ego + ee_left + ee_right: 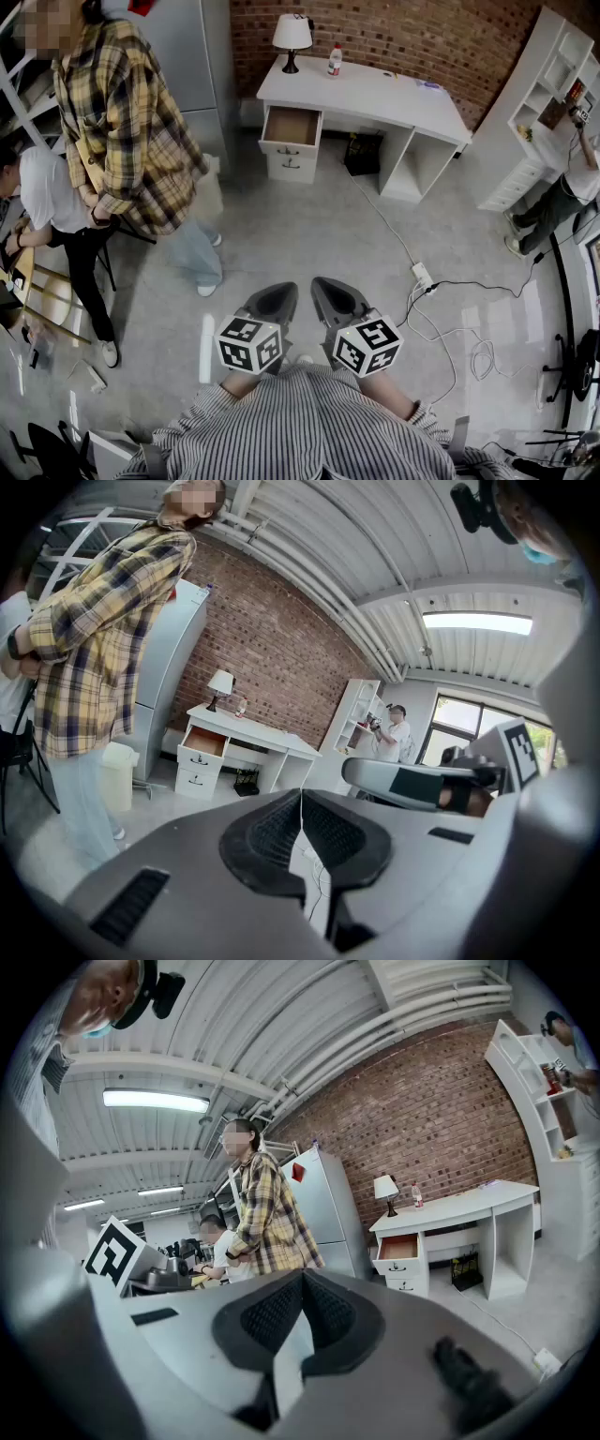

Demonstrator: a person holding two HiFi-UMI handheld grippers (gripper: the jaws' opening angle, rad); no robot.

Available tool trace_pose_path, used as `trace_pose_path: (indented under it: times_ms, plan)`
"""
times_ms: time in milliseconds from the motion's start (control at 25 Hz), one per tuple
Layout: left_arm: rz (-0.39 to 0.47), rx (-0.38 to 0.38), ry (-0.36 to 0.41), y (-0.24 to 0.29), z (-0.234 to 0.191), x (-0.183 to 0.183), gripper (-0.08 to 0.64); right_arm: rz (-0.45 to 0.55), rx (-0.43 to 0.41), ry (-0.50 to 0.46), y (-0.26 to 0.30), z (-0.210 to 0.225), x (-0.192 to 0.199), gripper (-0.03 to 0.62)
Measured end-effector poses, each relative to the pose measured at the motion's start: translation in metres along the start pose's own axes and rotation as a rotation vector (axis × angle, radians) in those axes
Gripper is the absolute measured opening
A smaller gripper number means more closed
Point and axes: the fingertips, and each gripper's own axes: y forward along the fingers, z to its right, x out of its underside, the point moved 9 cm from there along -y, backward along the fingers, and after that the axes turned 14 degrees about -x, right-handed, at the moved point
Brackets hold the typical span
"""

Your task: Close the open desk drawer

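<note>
Both pairs of jaws are pressed together with nothing between them: the left gripper (pixel 302 795) shows its two dark ribbed pads meeting along a thin seam, and the right gripper (pixel 302 1275) shows the same. From the head view the left gripper (pixel 277 292) and right gripper (pixel 328 287) sit side by side, close to the striped shirt, over bare floor. The open drawer (pixel 292 125) lies well ahead of both pairs of jaws, far across the floor, pulled out from the left end of the white desk (pixel 375 94). Only the head view looks down into the drawer and shows its brown bottom; it alone also shows the power strip (pixel 422 275) with cables on the floor ahead and to the right of the right jaws. In the left gripper view the drawer (pixel 208 742) sits above and to the left of the jaw tips, with the right gripper's body beside them on the right. In the right gripper view the drawer (pixel 398 1247) sits above and to the right of the jaw tips. A lamp (pixel 292 33) and a bottle (pixel 334 58) stand on the tabletop beyond the drawer. A person in a plaid shirt (pixel 122 122) stands ahead and to the left of the left jaws; the right gripper view alone shows a seated person in white (pixel 217 1251) beside them.
</note>
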Motion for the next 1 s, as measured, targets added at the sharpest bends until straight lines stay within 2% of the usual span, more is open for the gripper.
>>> trace_pose_path:
  times_ms: [320,640,1000]
  plan:
    - [0.017,-0.008,-0.025,-0.003,-0.005,-0.001,0.017,-0.014,-0.008,0.006,0.003,-0.001,0.004,0.015]
    - [0.014,-0.019,-0.02,-0.001,-0.012,-0.006,0.015,-0.007,-0.011,0.016,0.011,0.002,0.002,0.015]
    - [0.003,-0.047,-0.039,-0.002,-0.039,-0.011,0.015,0.01,0.014,0.055,0.029,0.0,0.003,0.015]
